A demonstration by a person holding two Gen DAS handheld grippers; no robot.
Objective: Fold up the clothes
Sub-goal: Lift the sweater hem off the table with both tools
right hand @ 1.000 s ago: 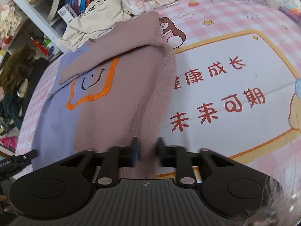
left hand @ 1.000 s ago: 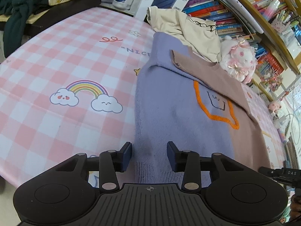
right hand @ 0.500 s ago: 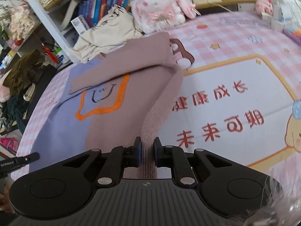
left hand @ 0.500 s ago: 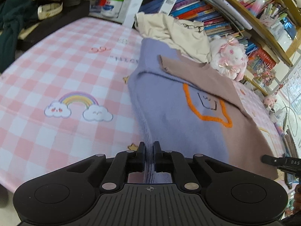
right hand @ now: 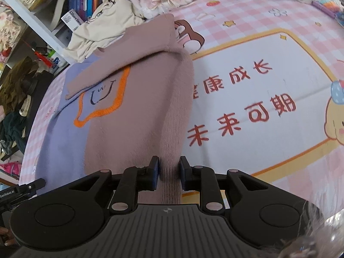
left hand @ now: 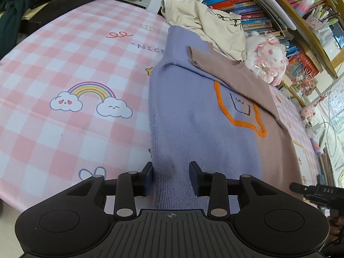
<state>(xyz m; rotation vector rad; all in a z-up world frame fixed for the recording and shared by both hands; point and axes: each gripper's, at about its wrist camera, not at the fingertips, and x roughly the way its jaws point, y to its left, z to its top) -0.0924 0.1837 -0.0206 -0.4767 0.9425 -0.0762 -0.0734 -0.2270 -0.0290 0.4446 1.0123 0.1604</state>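
Note:
A two-tone knit sweater, purple [left hand: 193, 129] on one half and mauve [right hand: 139, 118] on the other, lies flat on the table with an orange star outline [left hand: 238, 109] on its chest and a mauve sleeve folded across. My left gripper [left hand: 171, 177] is at the purple hem. Its jaws are opening, and the hem lies loose between them without being pinched. My right gripper [right hand: 169, 173] is at the mauve hem. Its jaws are opening too, but a raised ridge of cloth still fills the gap from pad to pad.
A pink checked tablecloth [left hand: 64, 64] with cartoon prints covers the table. A cream shirt [left hand: 206, 21] and a plush rabbit [left hand: 266, 60] lie behind the sweater, against a bookshelf [left hand: 236, 6]. Dark clothes [right hand: 13, 107] are heaped beyond the table's far left edge.
The left gripper stood open, pinched the purple hem half a second ago, and has spread apart again, so the hem lies flat. The right jaws have parted slightly around the mauve hem.

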